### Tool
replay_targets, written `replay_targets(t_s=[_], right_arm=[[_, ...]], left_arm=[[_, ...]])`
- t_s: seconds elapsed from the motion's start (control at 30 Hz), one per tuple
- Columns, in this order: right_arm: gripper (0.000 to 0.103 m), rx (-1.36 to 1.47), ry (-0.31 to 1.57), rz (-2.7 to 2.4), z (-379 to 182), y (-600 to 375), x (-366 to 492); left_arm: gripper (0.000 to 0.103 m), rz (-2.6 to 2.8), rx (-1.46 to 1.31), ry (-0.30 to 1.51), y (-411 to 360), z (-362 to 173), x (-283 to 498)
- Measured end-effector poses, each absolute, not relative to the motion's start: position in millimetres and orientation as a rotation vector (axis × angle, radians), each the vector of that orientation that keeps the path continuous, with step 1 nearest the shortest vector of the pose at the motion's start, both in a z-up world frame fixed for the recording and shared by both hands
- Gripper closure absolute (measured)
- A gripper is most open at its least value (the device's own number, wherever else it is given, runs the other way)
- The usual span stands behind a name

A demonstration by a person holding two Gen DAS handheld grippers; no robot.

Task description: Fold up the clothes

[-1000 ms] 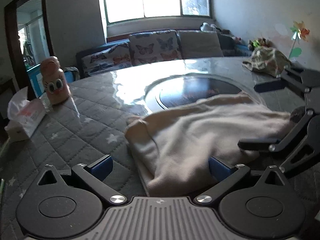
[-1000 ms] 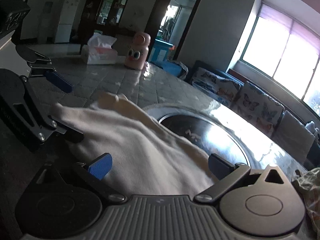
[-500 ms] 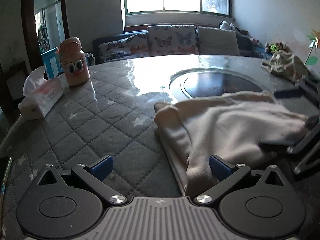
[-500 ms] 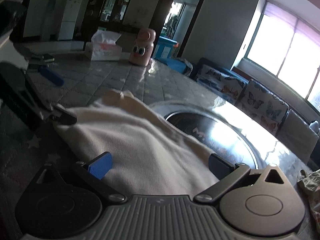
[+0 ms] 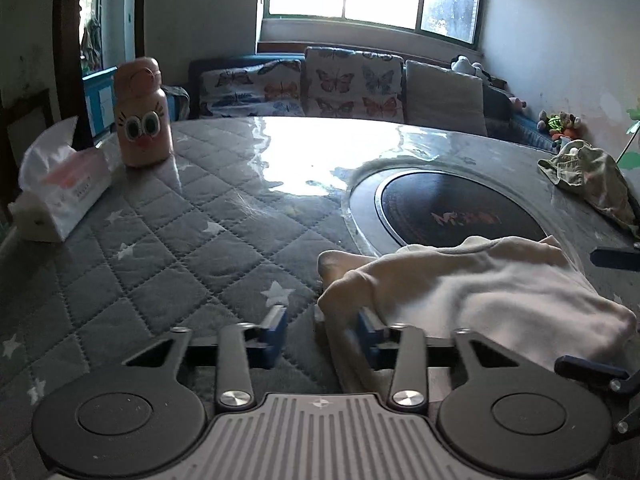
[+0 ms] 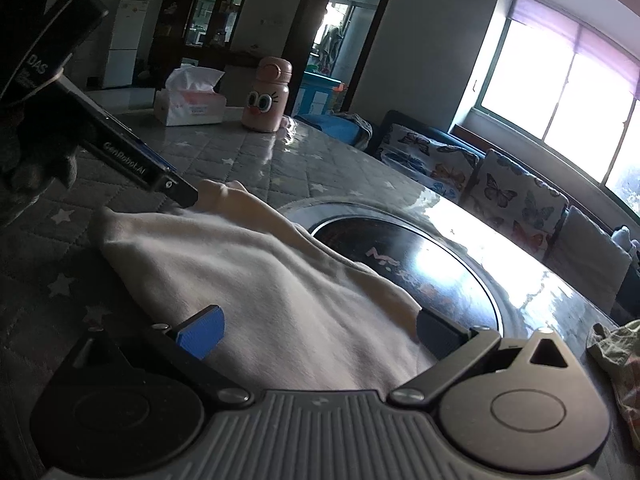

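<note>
A cream garment [image 5: 472, 292] lies folded on the quilted table cover, partly over the dark round hob. My left gripper [image 5: 320, 328] is half closed at the garment's near left corner; its right finger touches the cloth edge and a gap remains between the fingers. In the right wrist view the garment [image 6: 260, 280] spreads under my right gripper [image 6: 316, 332], which is wide open just above it. The left gripper's finger [image 6: 160, 176] shows at the garment's far left corner.
A pink cartoon bottle [image 5: 140, 120] and a tissue box [image 5: 60, 192] stand at the table's far left. A crumpled patterned garment [image 5: 588, 180] lies at the far right. A sofa with butterfly cushions [image 5: 340, 84] stands behind the table.
My left gripper has swung left to the garment's left corner and narrowed from wide open to half closed. My right gripper stays open over the cloth.
</note>
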State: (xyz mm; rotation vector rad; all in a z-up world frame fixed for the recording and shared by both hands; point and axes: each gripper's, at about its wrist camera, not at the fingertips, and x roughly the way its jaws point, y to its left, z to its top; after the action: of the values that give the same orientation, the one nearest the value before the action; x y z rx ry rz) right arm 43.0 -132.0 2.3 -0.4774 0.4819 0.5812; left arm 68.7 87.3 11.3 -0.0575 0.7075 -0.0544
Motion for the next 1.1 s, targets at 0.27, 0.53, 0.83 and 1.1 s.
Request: replay_targets(t_s=[0.27,0.53,0.83,1.1], right_arm=[[0.000,-0.462,0.502,0.581,-2,-135,47],[0.000,-0.431,0.520,0.585,-5,-139,50],[0.000,-0.422,0.529,0.587,-4,-140,52],[0.000,-0.425,0.527,0.582,-3,-138,52]], left_arm=[[0.098,-0.097,0.001,0.670,82,17,74],[0.103,-0.060,0.114,0.651,80,7,87],[0.095,-0.085,-0.007,0.633,96,22,78],[0.068,-0.118,0.006,0.662,82,13,84]])
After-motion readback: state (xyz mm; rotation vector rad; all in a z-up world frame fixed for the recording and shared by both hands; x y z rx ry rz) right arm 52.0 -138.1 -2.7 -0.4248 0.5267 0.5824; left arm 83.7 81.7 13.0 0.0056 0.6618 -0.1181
